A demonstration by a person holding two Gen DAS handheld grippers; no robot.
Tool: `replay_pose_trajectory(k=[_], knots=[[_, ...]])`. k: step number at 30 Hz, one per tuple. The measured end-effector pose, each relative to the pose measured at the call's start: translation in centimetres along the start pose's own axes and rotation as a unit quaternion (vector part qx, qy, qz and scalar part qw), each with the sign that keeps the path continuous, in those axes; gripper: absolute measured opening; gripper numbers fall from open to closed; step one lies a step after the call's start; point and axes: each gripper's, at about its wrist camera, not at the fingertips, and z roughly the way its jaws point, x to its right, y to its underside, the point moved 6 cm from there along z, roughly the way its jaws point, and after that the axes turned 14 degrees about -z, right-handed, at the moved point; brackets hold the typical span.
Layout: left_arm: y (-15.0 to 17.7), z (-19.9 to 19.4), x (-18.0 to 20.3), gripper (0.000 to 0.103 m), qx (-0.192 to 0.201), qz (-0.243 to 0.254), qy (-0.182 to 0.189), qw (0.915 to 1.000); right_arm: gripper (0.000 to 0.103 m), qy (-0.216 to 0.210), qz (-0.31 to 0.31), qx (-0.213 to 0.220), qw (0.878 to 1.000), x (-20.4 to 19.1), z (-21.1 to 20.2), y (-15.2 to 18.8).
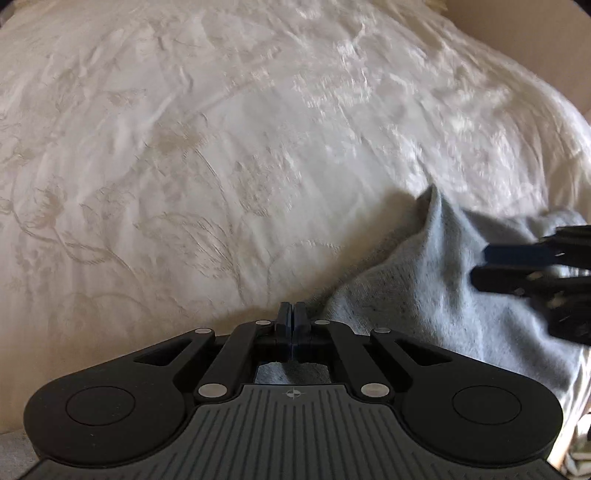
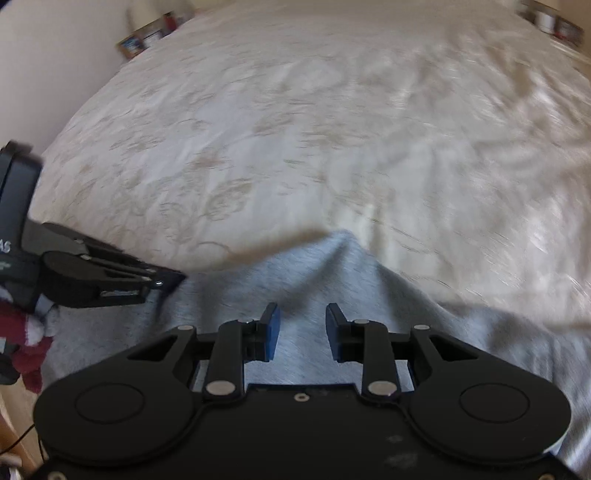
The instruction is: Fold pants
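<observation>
Grey pants (image 1: 424, 295) (image 2: 314, 266) lie bunched near the front edge of a bed with a white floral cover (image 1: 221, 147) (image 2: 295, 129). My left gripper (image 1: 291, 314) has its blue pads pressed together at the pants' left edge, with grey fabric running under them. In the right wrist view the left gripper (image 2: 173, 280) pinches that same edge from the left. My right gripper (image 2: 303, 325) hovers over the middle of the pants, jaws apart, with fabric below but not pressed. A raised peak of cloth sits just ahead of it. The right gripper (image 1: 480, 262) enters the left wrist view from the right.
Small framed items (image 2: 147, 37) stand at the bed's far left by a pale wall (image 2: 37, 55), and more items (image 2: 554, 26) at the far right. A red and white sleeve (image 2: 29, 347) shows behind the left gripper. Wooden floor (image 2: 11, 417) lies at the lower left.
</observation>
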Motion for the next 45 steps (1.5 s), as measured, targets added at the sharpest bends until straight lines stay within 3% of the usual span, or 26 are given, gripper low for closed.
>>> replay_pose_trajectory(k=[3, 6, 10, 15, 16, 18, 19, 23, 27, 31, 34, 39, 45], knots=[[-0.1, -1.3, -0.9, 0.001, 0.003, -0.003, 0.006, 1.0, 0.03, 0.005, -0.053, -0.003, 0.999, -1.0, 1.2, -1.2], [0.7, -1.6, -1.6, 0.001, -0.018, 0.014, 0.02, 0.9995, 0.032, -0.017, -0.116, 0.013, 0.993, -2.1, 1.5, -2.8], [2.6, -1.6, -2.6, 0.002, -0.038, 0.048, 0.002, 0.9981, 0.037, -0.045, -0.218, 0.01, 0.975, -3.5, 2.7, -4.2], [4.3, -1.4, -4.6, 0.002, -0.057, 0.013, -0.005, 0.9983, 0.038, -0.075, -0.293, -0.042, 0.952, -4.0, 5.5, -4.0], [4.4, -1.3, -4.9, 0.002, -0.057, 0.004, -0.005, 0.9983, 0.038, -0.078, -0.301, -0.052, 0.949, -4.0, 5.9, -3.7], [4.6, -1.3, -5.2, 0.002, -0.055, -0.014, -0.004, 0.9984, 0.02, -0.092, -0.312, -0.07, 0.943, -4.0, 6.1, -3.0], [4.7, -1.3, -5.3, 0.002, -0.053, -0.022, -0.004, 0.9984, 0.007, -0.097, -0.315, -0.071, 0.942, -4.0, 6.0, -2.9], [4.8, -1.3, -5.7, 0.002, -0.047, -0.037, -0.006, 0.9982, 0.002, -0.102, -0.325, -0.063, 0.938, -4.3, 5.0, -2.3], [5.1, -1.4, -5.6, 0.002, -0.04, -0.045, -0.008, 0.9982, 0.004, -0.068, -0.324, -0.048, 0.942, -4.6, 4.3, -2.5], [5.6, -1.9, -6.5, 0.002, -0.034, -0.088, -0.004, 0.9955, 0.015, -0.113, -0.278, -0.01, 0.954, -5.3, 3.2, -4.1], [6.0, -2.2, -7.0, 0.002, -0.033, -0.107, -0.001, 0.9937, 0.027, -0.125, -0.29, -0.009, 0.949, -6.8, 4.1, -4.9], [6.2, -2.2, -6.6, 0.002, -0.03, -0.097, -0.006, 0.9948, 0.027, -0.144, -0.303, -0.02, 0.942, -8.7, 6.3, -5.6], [6.3, -2.2, -6.6, 0.002, -0.024, -0.108, -0.004, 0.9939, 0.029, -0.149, -0.332, -0.066, 0.929, -9.9, 8.0, -4.4]])
